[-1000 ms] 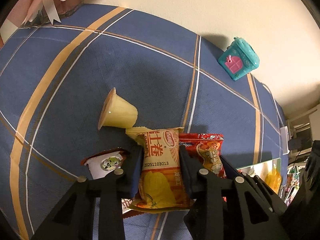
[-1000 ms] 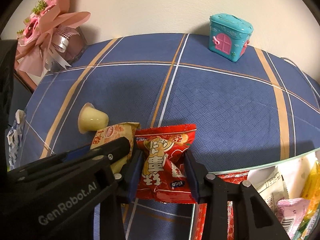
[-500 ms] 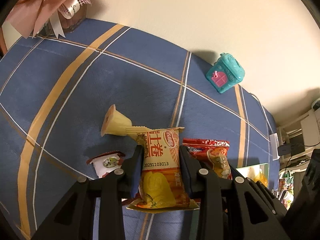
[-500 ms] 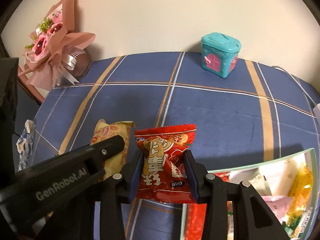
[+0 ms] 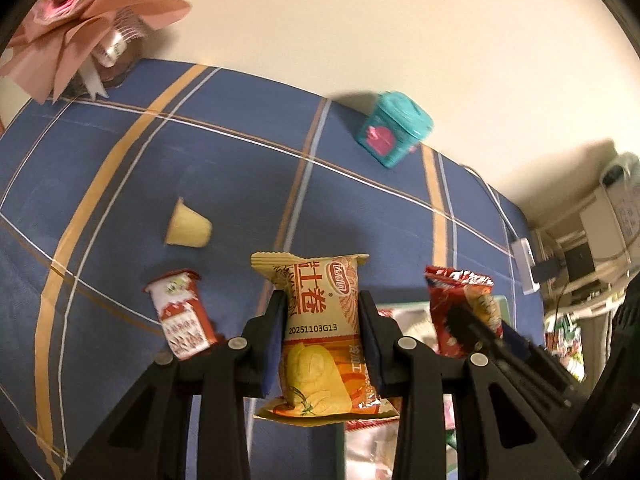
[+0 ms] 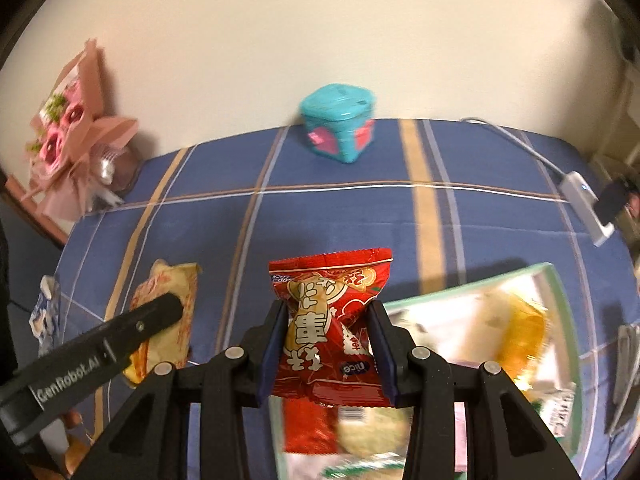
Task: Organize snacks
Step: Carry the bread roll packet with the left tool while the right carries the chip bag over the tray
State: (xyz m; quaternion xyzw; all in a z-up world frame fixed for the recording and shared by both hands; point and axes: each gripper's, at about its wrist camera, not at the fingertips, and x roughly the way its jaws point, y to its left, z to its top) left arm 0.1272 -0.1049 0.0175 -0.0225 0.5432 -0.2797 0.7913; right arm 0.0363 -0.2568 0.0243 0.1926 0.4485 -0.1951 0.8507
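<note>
My left gripper (image 5: 320,320) is shut on a yellow-orange snack packet (image 5: 320,332) and holds it above the blue checked tablecloth. My right gripper (image 6: 328,328) is shut on a red snack packet (image 6: 330,320), held over the near edge of a green-rimmed bin (image 6: 560,300) with several snacks in it. The red packet (image 5: 460,312) also shows in the left wrist view, the yellow packet (image 6: 168,312) in the right wrist view. A yellow jelly cup (image 5: 188,228) and a red-and-white cup (image 5: 180,316) lie on the cloth left of my left gripper.
A teal toy house box (image 6: 340,124) stands at the back by the wall. A pink bouquet (image 6: 72,140) lies at the back left. A white cable and adapter (image 6: 580,192) lie at the right edge. A blue-white wrapper (image 6: 42,312) lies at the far left.
Both grippers have risen and moved right with their packets. The right one now hangs over the bin's edge. The cups on the cloth have not moved.
</note>
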